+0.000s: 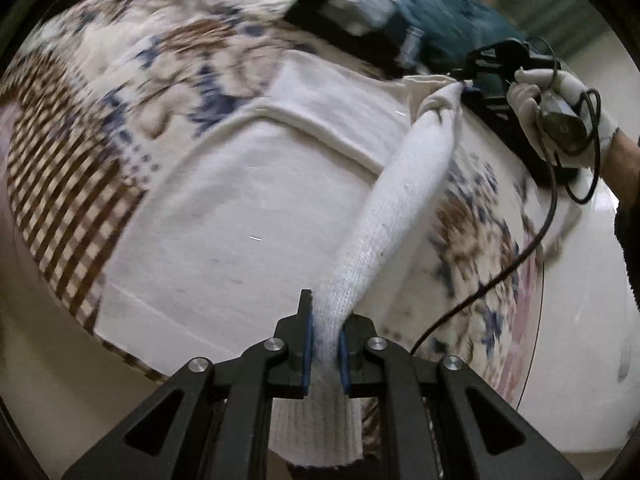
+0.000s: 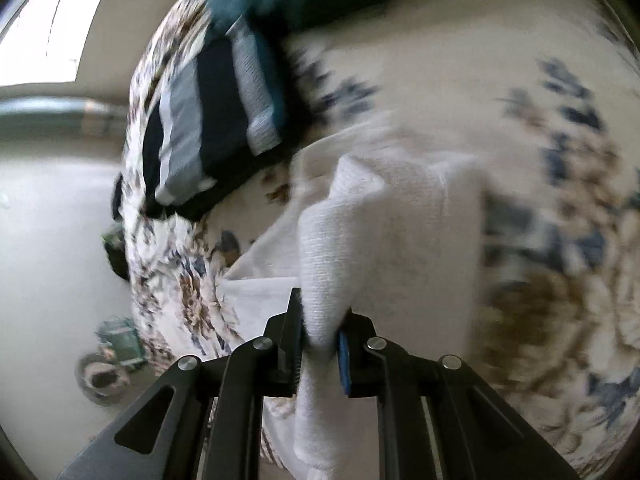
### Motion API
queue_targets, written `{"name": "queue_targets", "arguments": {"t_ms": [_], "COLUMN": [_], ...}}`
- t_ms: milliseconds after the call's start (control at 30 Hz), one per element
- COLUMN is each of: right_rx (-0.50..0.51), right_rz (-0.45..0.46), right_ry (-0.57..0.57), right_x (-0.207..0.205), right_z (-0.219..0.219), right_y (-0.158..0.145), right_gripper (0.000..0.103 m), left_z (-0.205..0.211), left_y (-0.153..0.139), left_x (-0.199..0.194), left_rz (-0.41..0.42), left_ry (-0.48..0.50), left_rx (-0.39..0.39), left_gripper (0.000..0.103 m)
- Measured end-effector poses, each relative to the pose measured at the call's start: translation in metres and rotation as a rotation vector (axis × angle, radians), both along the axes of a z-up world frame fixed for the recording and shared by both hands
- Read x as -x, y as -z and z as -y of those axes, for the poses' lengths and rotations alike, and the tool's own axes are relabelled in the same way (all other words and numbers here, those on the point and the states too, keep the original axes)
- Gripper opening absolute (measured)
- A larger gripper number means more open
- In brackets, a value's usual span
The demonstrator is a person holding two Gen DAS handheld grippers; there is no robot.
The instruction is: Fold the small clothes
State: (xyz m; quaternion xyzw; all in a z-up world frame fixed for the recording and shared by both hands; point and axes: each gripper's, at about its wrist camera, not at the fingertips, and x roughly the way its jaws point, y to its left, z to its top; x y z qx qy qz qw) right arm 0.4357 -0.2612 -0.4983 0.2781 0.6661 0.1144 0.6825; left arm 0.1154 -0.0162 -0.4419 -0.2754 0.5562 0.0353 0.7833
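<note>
A white knit sweater (image 1: pixel 240 200) lies spread on a patterned tablecloth. My left gripper (image 1: pixel 326 344) is shut on the cuff end of its sleeve (image 1: pixel 400 200), which is stretched up and right. My right gripper (image 1: pixel 468 82) holds the other end of that sleeve, near the shoulder, held by a gloved hand (image 1: pixel 560 108). In the right wrist view my right gripper (image 2: pixel 322 340) is shut on a bunched fold of the white knit (image 2: pixel 360 220), lifted off the cloth.
The floral and checked tablecloth (image 1: pixel 80 168) covers a table with floor around it. Folded clothes, one black and grey striped (image 2: pixel 208 128) and one teal (image 1: pixel 448 20), lie at the far side. A cable (image 1: pixel 500 276) runs from the right gripper.
</note>
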Motion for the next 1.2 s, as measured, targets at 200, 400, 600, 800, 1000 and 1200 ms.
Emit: {"name": "queue_targets", "arguments": {"t_ms": [200,400,600,800,1000,1200], "right_rx": [0.174,0.306,0.016,0.066,0.223,0.166], "right_rz": [-0.043,-0.085,-0.183,-0.028,0.050,0.036], "right_ry": [-0.121,-0.139,-0.231,-0.172,-0.010,0.121], "right_x": [-0.020,-0.007,0.015,0.034,0.013,-0.031], "right_z": [-0.158,-0.261,-0.281,-0.176,-0.064,-0.006], "right_y": [0.041,0.082,0.087,0.027,0.018,0.064], "right_gripper": [0.015,0.021,0.050,0.059,0.059,0.059], "left_z": [-0.092,-0.147,-0.192,-0.226,-0.198,-0.158], "left_y": [0.056,0.110,0.120,0.081,0.081,0.126], "left_x": [0.005,0.015,0.027,-0.053,-0.230,-0.349], "left_rz": [-0.099,-0.208,-0.283,-0.146,0.002,0.003], "left_ry": [-0.146,-0.181,-0.184,-0.107,0.084,0.192], "left_rx": [0.172,0.229,0.280,0.254,0.198,0.127], "left_gripper": [0.008,0.013,0.031,0.051,0.054,0.009]}}
